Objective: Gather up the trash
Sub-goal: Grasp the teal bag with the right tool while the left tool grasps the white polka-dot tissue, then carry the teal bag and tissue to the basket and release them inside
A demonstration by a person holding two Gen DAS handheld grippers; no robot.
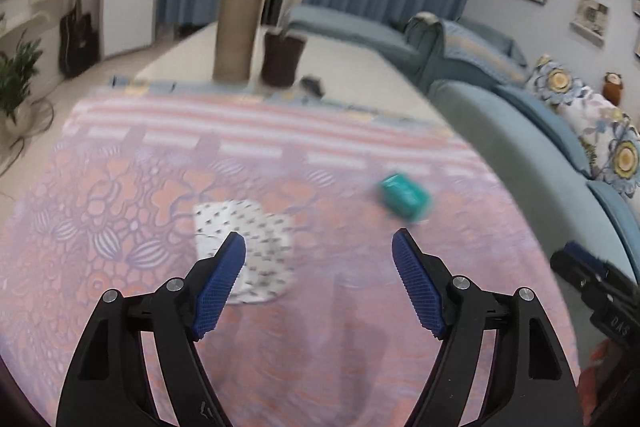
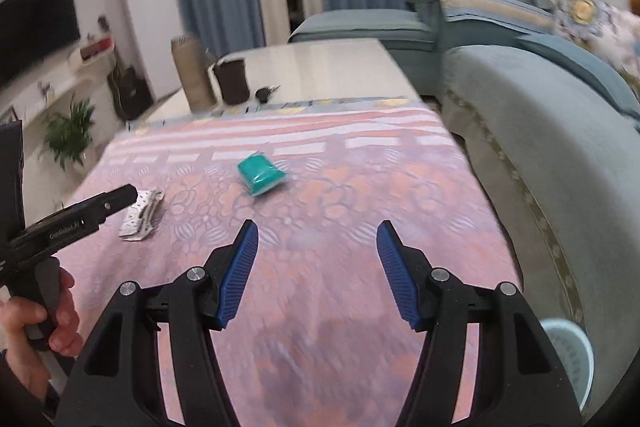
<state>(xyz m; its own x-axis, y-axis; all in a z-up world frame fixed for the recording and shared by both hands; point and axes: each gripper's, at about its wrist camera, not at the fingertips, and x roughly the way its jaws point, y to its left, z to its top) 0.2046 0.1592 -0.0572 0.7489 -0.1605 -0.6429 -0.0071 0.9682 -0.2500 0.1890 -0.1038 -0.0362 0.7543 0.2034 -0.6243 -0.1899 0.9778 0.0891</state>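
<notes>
The left gripper (image 1: 319, 241) hovered spread over the patterned cloth (image 1: 120, 187), its left finger above a white speckled wrapper (image 1: 264, 227). The right gripper (image 2: 317, 233) was likewise spread, empty, aimed toward a teal packet (image 2: 261, 173), possibly a sponge. A pale basket (image 2: 570, 355) sat beside the sofa (image 2: 540, 147).

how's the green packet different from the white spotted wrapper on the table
The green packet is plump and solid teal; the white wrapper is flat, crumpled and dotted with dark specks. The packet lies nearer the sofa side, ahead of the right gripper; the wrapper lies on the other side, close under the left gripper. Both rest loose on the pink patterned cloth, with neither held.
</notes>
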